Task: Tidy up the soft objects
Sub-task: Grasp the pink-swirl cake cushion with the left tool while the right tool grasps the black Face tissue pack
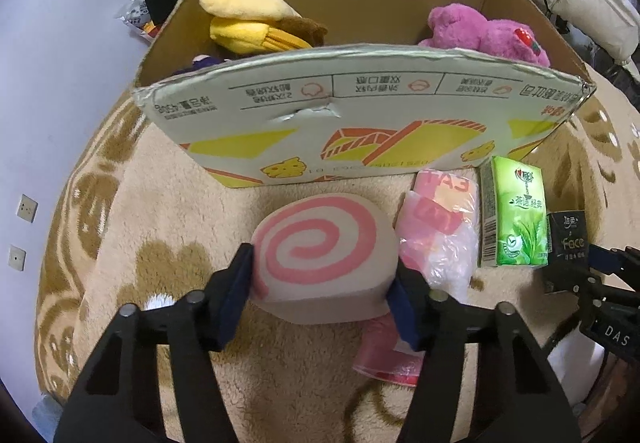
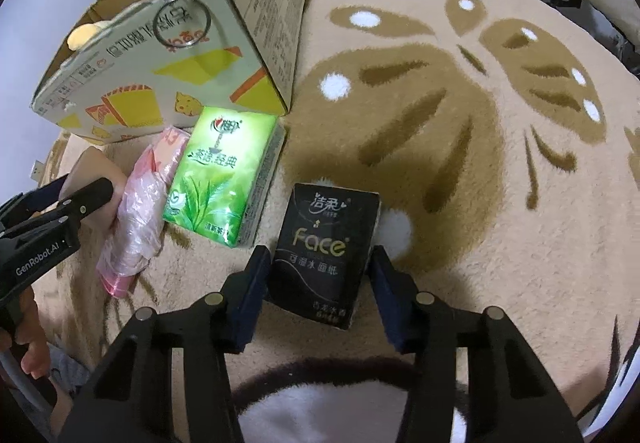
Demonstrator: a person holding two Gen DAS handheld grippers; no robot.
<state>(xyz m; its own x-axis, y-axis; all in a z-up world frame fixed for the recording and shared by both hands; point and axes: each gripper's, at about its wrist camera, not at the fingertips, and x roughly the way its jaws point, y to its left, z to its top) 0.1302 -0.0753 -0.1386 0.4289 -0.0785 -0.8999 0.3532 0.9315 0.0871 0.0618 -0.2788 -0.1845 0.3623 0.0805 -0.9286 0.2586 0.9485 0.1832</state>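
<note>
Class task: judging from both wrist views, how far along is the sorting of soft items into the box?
Done: a yellow plush and a purple plush already lie in the cardboard box. In hand: the left gripper clamps the pink swirl cushion; the right gripper straddles the black tissue pack, jaws apparently not touching. Left: the green tissue pack and pink plastic-wrapped bundle on the rug.

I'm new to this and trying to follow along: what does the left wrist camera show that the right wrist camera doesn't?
Only the left wrist view shows the left tool shut on the pink swirl cushion, and the purple plush inside the cardboard box.

Only the right wrist view shows the right tool straddling the black tissue pack, not yet touching it.

Both show the box, green tissue pack and pink plastic bag.
</note>
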